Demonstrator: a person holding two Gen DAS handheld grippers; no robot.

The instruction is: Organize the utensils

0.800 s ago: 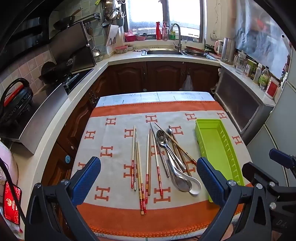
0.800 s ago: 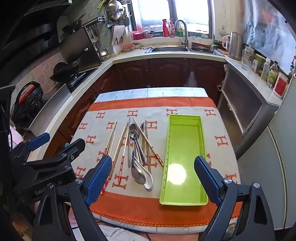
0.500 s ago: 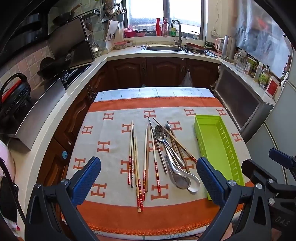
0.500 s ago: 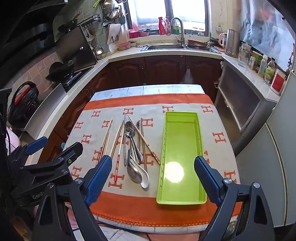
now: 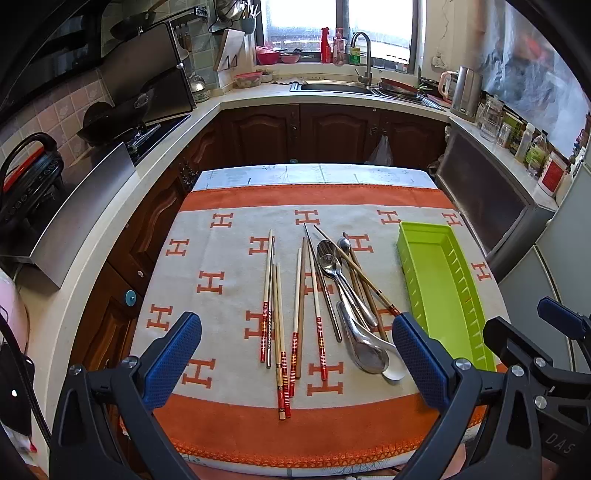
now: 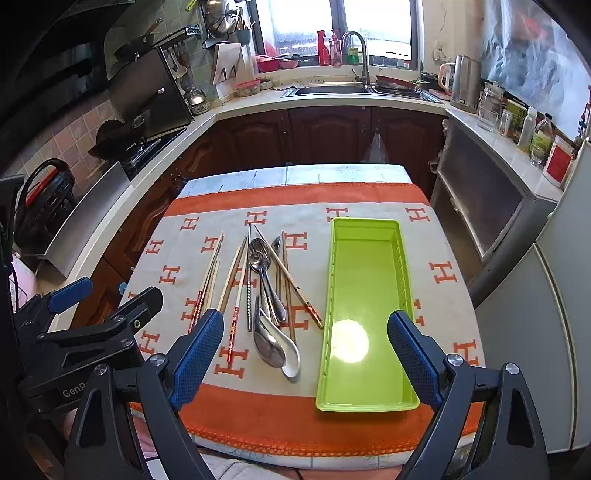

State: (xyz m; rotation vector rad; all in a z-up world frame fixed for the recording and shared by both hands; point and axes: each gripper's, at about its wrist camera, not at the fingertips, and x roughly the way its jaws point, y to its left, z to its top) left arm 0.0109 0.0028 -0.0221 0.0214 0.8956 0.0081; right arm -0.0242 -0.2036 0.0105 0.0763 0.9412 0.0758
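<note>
Both tools gape above an orange-bordered tablecloth [image 5: 229,291] in a kitchen.

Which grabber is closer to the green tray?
Right. The right gripper hovers open over the near end of the green tray. The left gripper hovers open over the chopsticks, left of the tray.

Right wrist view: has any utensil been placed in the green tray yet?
No, the green tray holds only a bright light reflection, while the chopsticks and spoons all lie on the cloth beside it.

Bright window [image 5: 340,29] daylight, glare spot in tray [image 6: 349,341], fisheye-warped edges.
</note>
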